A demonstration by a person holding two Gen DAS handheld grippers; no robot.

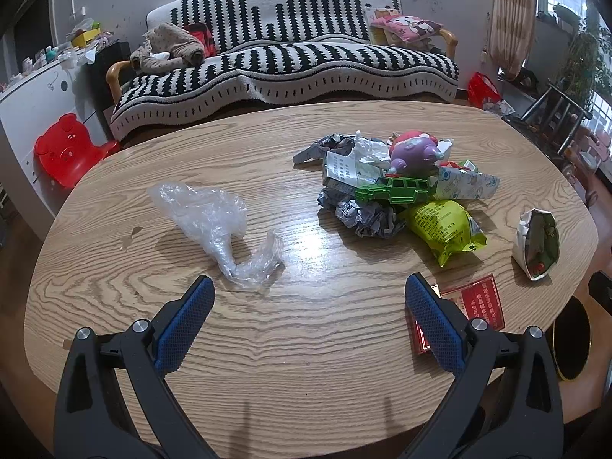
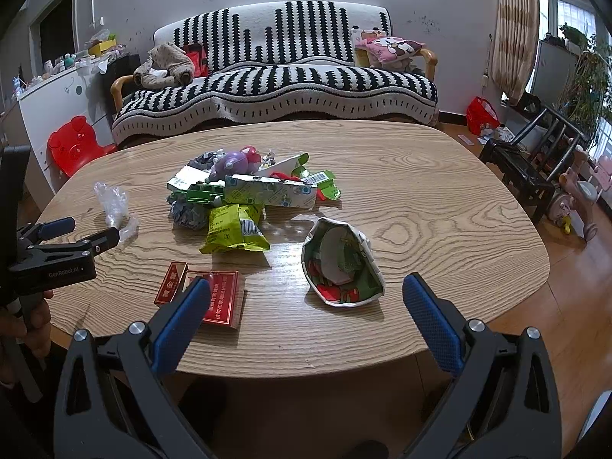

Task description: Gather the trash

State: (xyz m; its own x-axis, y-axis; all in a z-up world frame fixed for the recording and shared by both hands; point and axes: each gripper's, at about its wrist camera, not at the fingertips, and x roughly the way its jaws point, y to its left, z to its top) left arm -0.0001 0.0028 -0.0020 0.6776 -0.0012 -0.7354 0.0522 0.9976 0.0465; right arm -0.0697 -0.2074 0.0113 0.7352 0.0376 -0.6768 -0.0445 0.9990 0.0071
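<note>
Trash lies on an oval wooden table (image 1: 306, 344). A crumpled clear plastic bag (image 1: 218, 225) rests just ahead of my left gripper (image 1: 309, 287), which is open and empty. A red cigarette box (image 2: 214, 298) lies by the left finger of my right gripper (image 2: 306, 290), also open and empty. A torn paper carton (image 2: 342, 266) lies open-mouthed just ahead of the right gripper. Farther back, a yellow-green snack bag (image 2: 235, 225), crumpled grey paper (image 1: 367, 216) and a printed box (image 2: 271, 191) form a pile with a green toy car (image 1: 394, 189) and a purple toy (image 1: 415, 151).
A striped sofa (image 1: 283, 61) stands behind the table (image 2: 420, 199). A red bear-shaped chair (image 1: 67, 149) is at the left, a dark wooden chair (image 2: 535, 160) at the right. A dark round bin with a gold rim (image 1: 572, 338) sits beside the table's right edge.
</note>
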